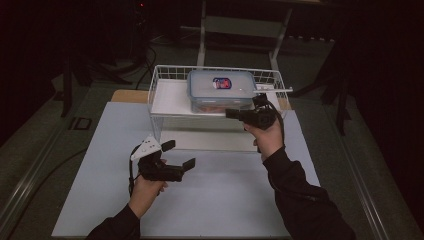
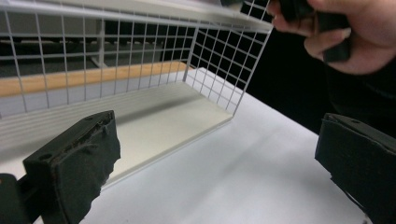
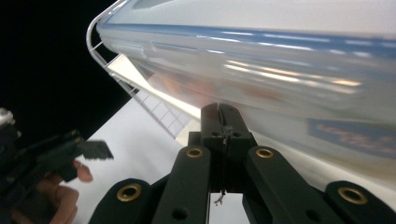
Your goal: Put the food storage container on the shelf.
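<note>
Lidded plastic container sitting on upper shelf of white wire rack, upper centre of frame. Right gripper at container's front edge, fingers pressed together, nothing between. Left gripper lower left over white worktop, fingers wide apart, empty.
</note>
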A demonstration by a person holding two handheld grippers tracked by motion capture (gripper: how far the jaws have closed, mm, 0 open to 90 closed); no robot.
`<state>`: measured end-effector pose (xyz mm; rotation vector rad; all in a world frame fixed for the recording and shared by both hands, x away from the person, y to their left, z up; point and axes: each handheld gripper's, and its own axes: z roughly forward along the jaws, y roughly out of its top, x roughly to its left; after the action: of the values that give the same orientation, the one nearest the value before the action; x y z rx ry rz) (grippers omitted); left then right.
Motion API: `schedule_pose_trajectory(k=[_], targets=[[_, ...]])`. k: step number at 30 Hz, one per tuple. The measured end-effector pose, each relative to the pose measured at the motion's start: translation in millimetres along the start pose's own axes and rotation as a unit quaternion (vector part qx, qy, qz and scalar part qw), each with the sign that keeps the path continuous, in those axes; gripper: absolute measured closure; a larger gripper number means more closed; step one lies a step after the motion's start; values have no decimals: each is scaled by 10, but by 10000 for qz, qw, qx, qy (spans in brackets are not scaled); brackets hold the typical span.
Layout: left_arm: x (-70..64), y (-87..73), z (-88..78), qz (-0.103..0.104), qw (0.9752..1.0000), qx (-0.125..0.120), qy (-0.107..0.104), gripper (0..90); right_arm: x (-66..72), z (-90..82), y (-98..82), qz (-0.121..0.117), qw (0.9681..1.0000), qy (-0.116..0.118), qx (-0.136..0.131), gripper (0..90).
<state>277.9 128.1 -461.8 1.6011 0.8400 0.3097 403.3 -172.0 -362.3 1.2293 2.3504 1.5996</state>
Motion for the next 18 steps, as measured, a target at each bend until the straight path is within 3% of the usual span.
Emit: schedule_pose_trajectory(k=[6,16,18], targets=[[20,-22,10,10,10000,-21,19,0,-10,55,68,-34,10000,-68,-29,899],[36,-44,7,22,10000,-29,87,0,157,325,75,-31,9996,267,-43,899],[40,-49,8,22,10000,-11,90,0,197,392,70,-69,9997,231,-19,899]])
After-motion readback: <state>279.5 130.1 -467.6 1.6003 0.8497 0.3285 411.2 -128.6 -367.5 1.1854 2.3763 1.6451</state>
